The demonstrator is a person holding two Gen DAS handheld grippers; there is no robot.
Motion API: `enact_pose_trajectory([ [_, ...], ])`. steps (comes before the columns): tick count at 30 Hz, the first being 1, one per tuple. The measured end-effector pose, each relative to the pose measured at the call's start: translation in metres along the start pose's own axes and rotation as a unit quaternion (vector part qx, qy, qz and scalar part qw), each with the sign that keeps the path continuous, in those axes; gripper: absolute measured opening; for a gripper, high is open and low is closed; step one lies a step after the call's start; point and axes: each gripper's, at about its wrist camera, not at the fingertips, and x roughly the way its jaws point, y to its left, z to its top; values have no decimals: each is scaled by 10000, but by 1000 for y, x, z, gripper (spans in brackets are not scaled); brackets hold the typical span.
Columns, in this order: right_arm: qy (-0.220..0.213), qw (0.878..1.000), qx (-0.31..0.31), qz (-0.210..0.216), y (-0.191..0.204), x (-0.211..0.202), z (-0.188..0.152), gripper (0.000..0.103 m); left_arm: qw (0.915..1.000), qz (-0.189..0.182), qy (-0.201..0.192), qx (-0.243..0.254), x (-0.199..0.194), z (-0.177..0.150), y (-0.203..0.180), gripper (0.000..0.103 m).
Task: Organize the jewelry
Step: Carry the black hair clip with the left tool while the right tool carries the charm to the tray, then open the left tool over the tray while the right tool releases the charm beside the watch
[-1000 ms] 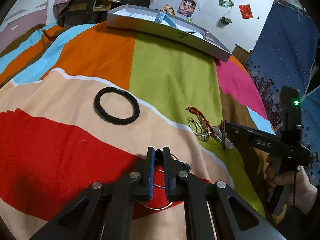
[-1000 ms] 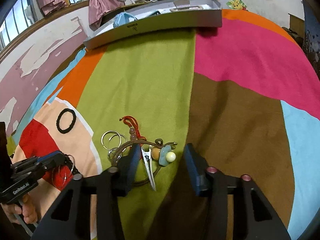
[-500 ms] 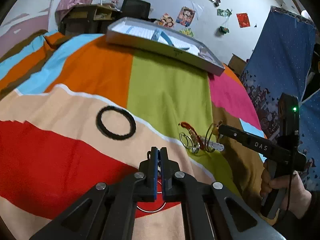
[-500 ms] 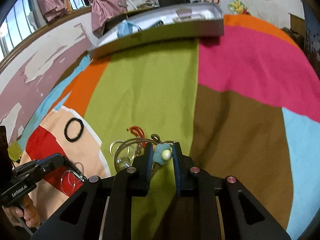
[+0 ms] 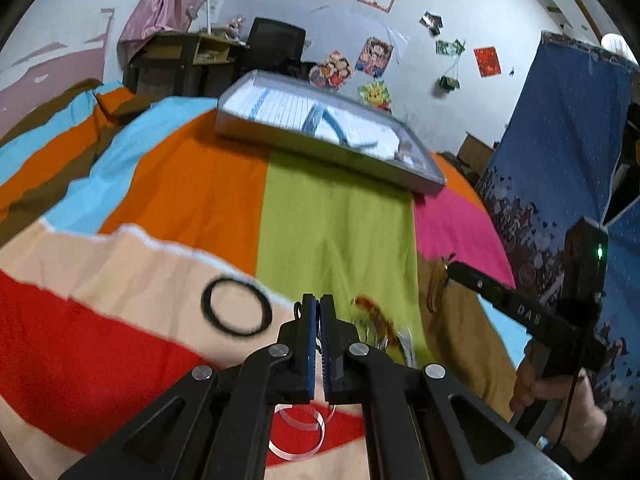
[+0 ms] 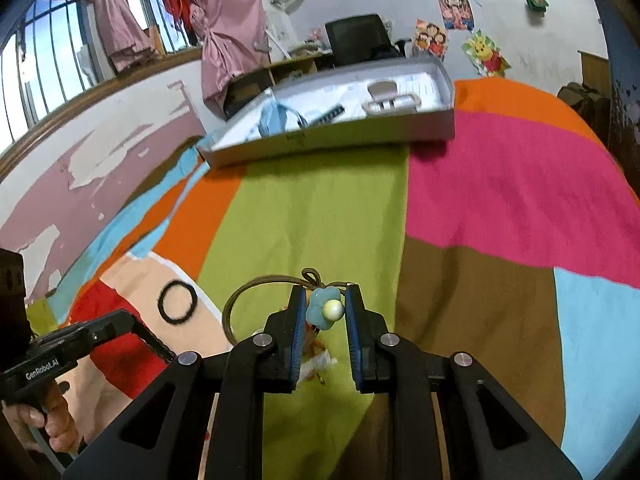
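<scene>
Both tools have come up off the bed since the earlier frames, and each now carries a piece with it. On my left, the left tool (image 5: 320, 320) has its jaws pressed together on a thin chain whose clear rings (image 5: 298, 432) dangle below the fingers, over the red patch of the bedspread (image 5: 340, 220). Just beyond and left of it the black hair tie (image 5: 237, 306) lies flat on the peach patch, untouched. Moving right, a small heap of red cord and metal rings (image 5: 374, 320) stays on the green stripe; it is blurred and I cannot sort out what is in it. Further right, the right tool (image 6: 323, 312) has just been closing and now clamps a blue charm with a pale bead (image 6: 325, 309), its brown cord loop (image 6: 256, 292) hanging out to one side. I judge the task as early: two pieces lifted, none yet laid in the grey tray (image 5: 320, 148) at the far end of the bed, with the hair tie and the heap left to collect. The bedspread between the tools and the tray looks open, so the carry forward has room. The tray's raised near wall must be cleared, and the two tools sit near enough that the dangling rings and cord could snag.
</scene>
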Motion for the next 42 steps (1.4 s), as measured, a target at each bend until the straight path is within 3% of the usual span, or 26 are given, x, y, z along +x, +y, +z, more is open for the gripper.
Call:
enact_pose_trajectory([
  [6, -502, 9987, 112, 21, -7, -4, 30, 17, 9988, -21, -494, 60, 10, 53, -11, 3],
  [11, -1068, 9941, 133, 106, -14, 2, 81, 17, 9965, -69, -809, 215, 30, 102, -22, 2],
  [14, -1224, 9924, 40, 81, -13, 15, 111, 17, 9943, 15, -1025, 289, 48, 133, -25, 3],
  [18, -1207, 9924, -208, -74, -4, 44, 147, 17, 9925, 108, -1214, 33, 74, 167, -13, 2],
  [25, -692, 9963, -444, -258, 8, 104, 178, 17, 9929, 286, -1099, -350, 118, 183, 14, 3],
  [31, -549, 9959, -569, -442, 16, 126, 183, 18, 9923, 27, -840, -915, 142, 180, 42, 3],
  [38, -499, 9954, -601, -564, 17, 128, 184, 20, 9947, 260, -669, -733, 148, 175, 41, 4],
  [40, -538, 9954, -555, -567, 14, 124, 184, 25, 9956, 344, -597, -638, 149, 174, 37, 8],
  [42, -620, 9951, -514, -568, 13, 118, 182, 33, 9960, 411, -547, -578, 147, 171, 35, 24],
])
